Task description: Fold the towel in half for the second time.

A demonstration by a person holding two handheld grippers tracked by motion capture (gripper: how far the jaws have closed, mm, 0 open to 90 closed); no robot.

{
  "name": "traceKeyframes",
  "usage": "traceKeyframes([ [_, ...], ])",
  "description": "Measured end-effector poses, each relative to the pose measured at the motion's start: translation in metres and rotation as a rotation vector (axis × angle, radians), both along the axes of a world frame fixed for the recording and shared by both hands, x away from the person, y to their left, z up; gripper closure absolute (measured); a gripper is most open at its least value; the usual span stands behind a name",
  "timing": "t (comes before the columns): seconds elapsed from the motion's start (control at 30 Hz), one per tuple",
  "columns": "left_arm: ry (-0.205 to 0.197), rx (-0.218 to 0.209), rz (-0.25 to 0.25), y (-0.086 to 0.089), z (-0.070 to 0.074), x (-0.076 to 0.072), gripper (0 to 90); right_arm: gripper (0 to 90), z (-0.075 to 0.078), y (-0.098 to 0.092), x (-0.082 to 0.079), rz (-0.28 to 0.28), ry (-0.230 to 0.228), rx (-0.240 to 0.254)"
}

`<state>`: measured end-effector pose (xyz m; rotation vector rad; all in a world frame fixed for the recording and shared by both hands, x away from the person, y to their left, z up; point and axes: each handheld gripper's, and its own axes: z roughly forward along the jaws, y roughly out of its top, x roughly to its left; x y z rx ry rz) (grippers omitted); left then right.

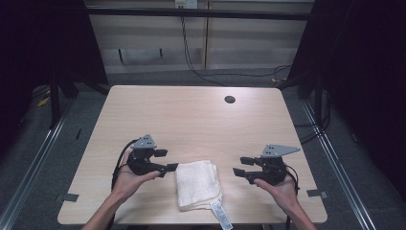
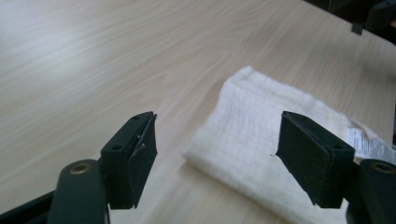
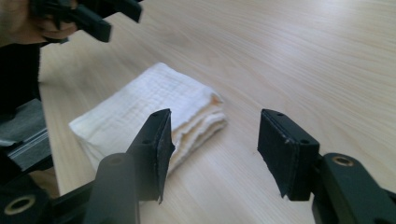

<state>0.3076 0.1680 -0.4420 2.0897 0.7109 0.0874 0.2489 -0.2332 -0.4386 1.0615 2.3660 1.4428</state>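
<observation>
Near the front edge of the tabletop, about midway along it, lies the folded white towel, its label over the edge. It is probably light and soft, so a layered corner gives the best hold. Left gripper just beside its left side, right gripper farther off on its right; both stand open, empty, held level, pointing inward.

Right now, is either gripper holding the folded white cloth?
No, the folded white cloth lies flat on the table between the left gripper and the right gripper, both with open jaws.
</observation>
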Motion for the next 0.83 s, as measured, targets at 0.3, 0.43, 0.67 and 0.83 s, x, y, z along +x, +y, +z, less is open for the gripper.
traceKeyframes([
  [0.3, 0.036, -0.021, 0.094, 0.041, -0.006, -0.016, 25.9, 41.3, -0.011, -0.023, -0.009, -0.102, -0.003, -0.034],
  [0.43, 0.041, -0.031, 0.157, 0.065, -0.017, -0.031, 28.9, 37.8, -0.02, -0.036, -0.015, -0.151, -0.008, -0.017],
  [0.67, -0.001, 0.013, 0.234, 0.083, -0.03, -0.059, 31.5, 35.0, -0.027, -0.058, -0.025, -0.246, -0.012, 0.035],
  [0.83, 0.005, 0.0, 0.211, 0.081, -0.03, -0.053, 29.8, 33.8, -0.033, -0.058, -0.023, -0.249, -0.014, -0.012],
])
